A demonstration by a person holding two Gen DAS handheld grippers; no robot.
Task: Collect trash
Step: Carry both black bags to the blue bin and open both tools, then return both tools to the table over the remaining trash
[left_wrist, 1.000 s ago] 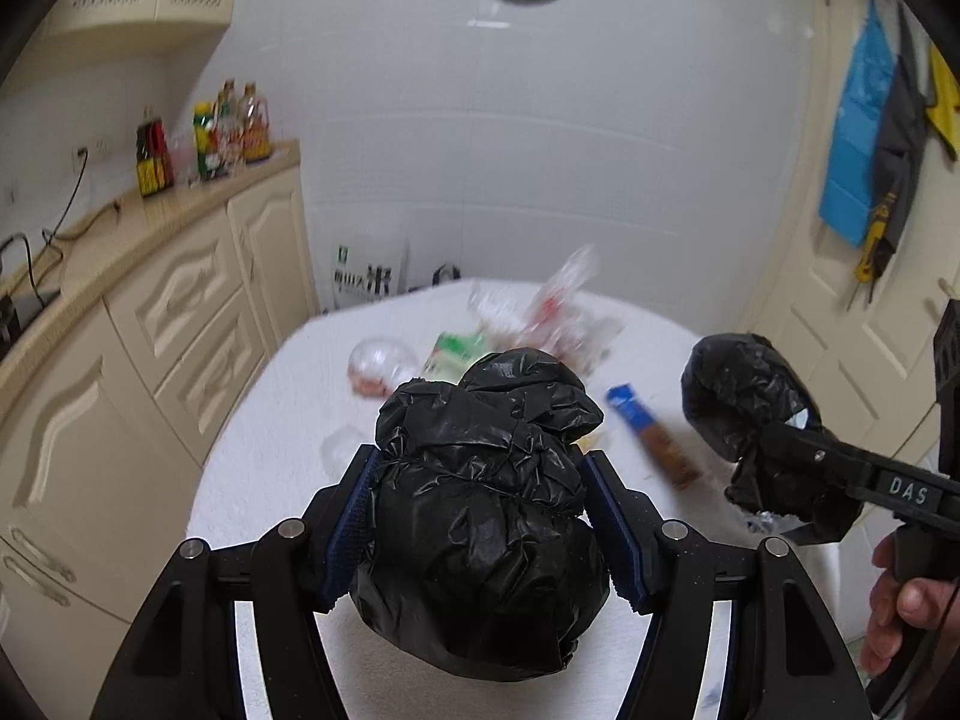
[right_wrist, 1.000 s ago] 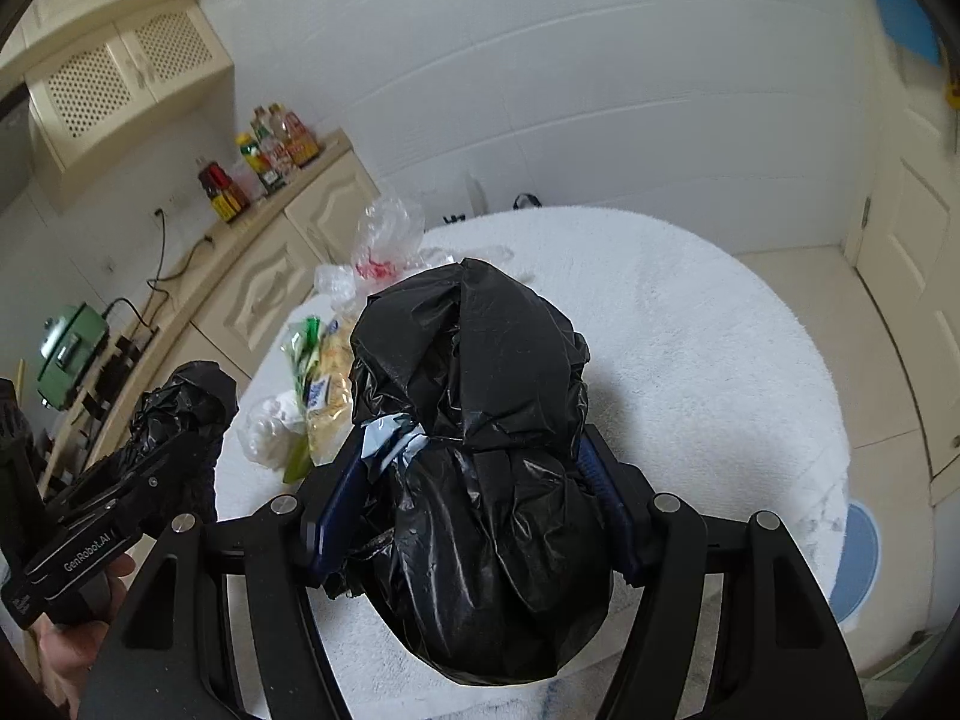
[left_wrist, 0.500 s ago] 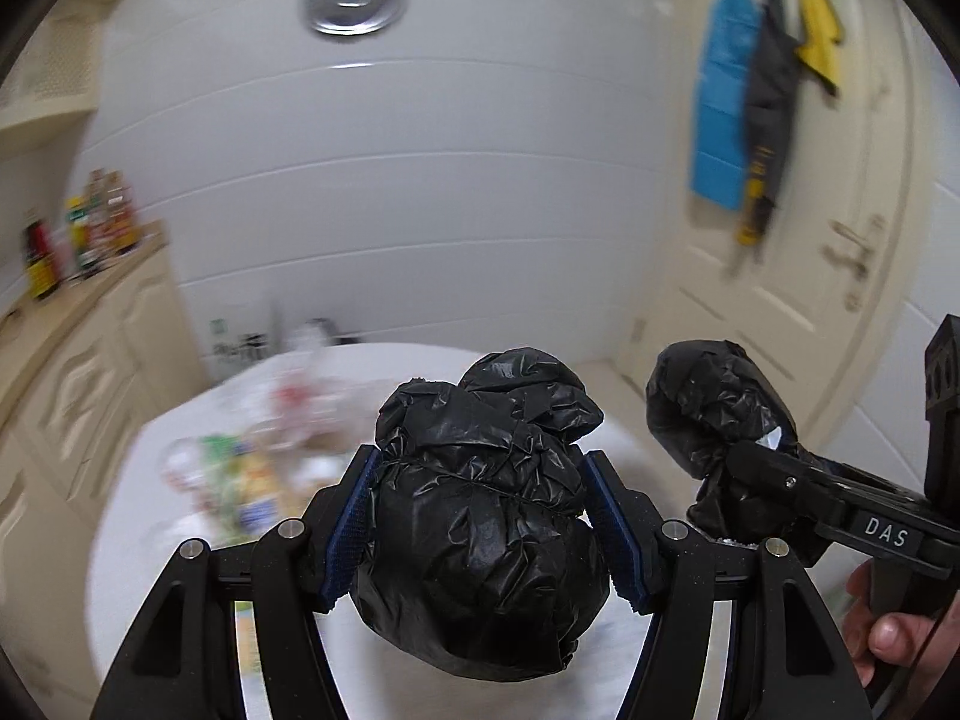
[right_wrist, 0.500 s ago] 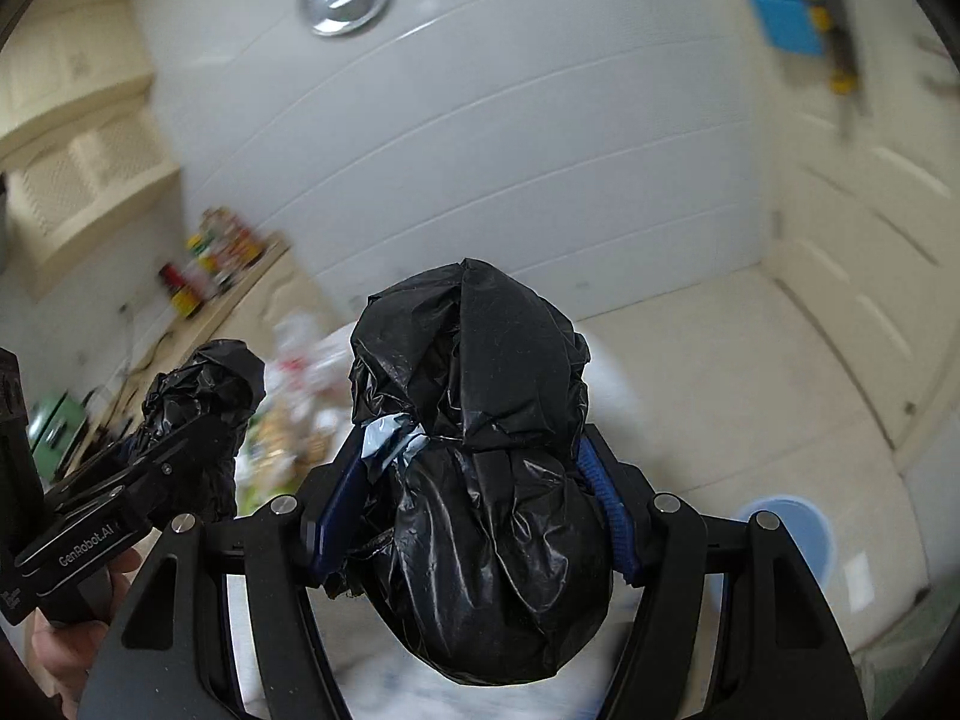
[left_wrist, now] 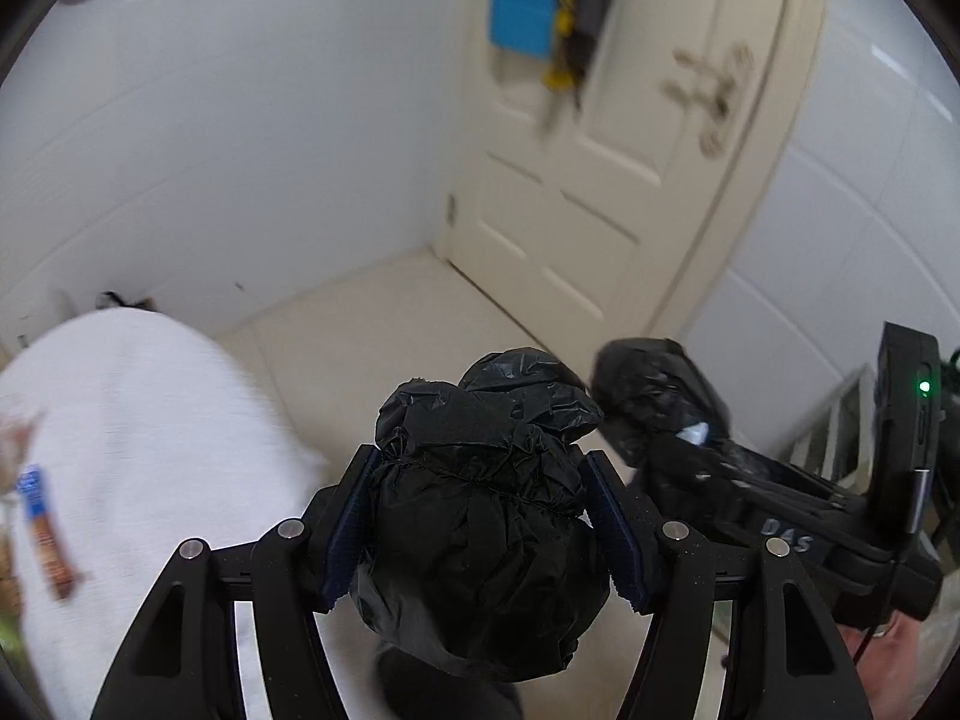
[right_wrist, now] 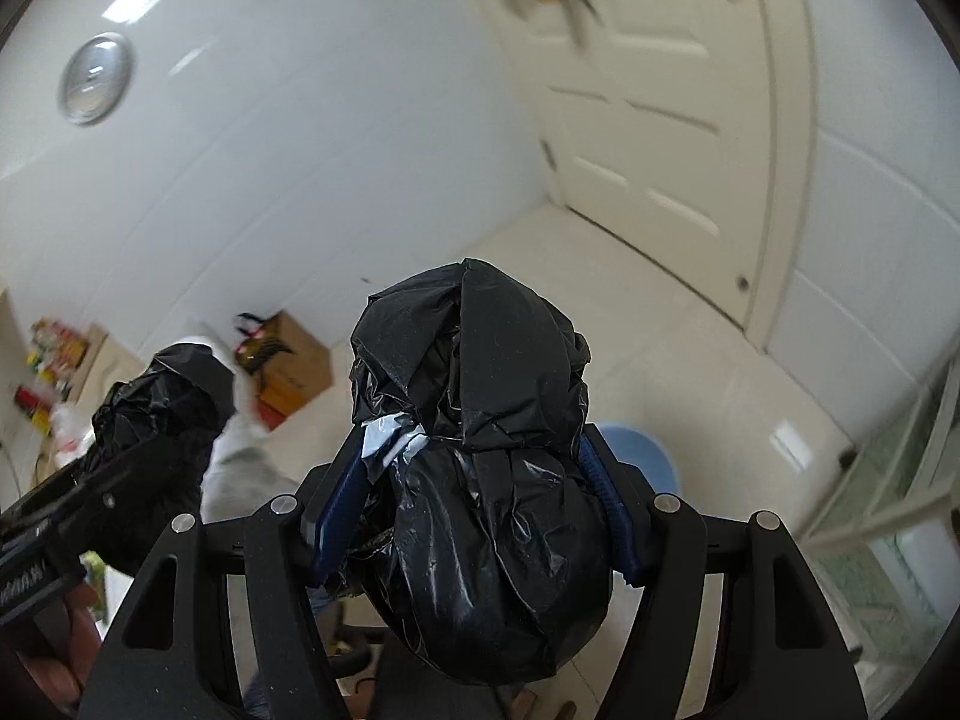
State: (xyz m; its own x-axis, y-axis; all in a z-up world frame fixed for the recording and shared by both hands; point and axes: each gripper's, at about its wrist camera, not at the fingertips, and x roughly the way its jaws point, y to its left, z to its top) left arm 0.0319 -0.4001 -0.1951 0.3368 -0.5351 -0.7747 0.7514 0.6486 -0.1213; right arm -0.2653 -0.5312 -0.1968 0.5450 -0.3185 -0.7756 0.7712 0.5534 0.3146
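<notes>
The left gripper [left_wrist: 480,516] is clamped on a black bag bundle [left_wrist: 480,528], and its blue pads [left_wrist: 612,534] press on both sides of the crinkly ball. The right gripper [right_wrist: 474,510] is clamped on its own black bag bundle [right_wrist: 480,480] in the same way, with a bit of pale tape [right_wrist: 390,444] showing near its left pad. In the left view the right gripper sits just beside the left one, on its right, with a hand [left_wrist: 882,666] under it and a small green light [left_wrist: 924,386] on its body. In the right view the left gripper [right_wrist: 156,414] shows at the left edge, also wrapped in black plastic. Both tools are held up in the air over a pale tiled floor [right_wrist: 690,360]. A white door [left_wrist: 630,180] stands in the corner, with a blue cloth [left_wrist: 519,0] and dark things hanging on it, all blurry. The table with the white cloth [left_wrist: 138,420] is off to the left of the left view, and a long snack wrapper [left_wrist: 45,534] lies on it. A brown cardboard box [right_wrist: 294,366] sits by the wall, and a blue round thing [right_wrist: 642,462] lies on the floor behind the right bundle
</notes>
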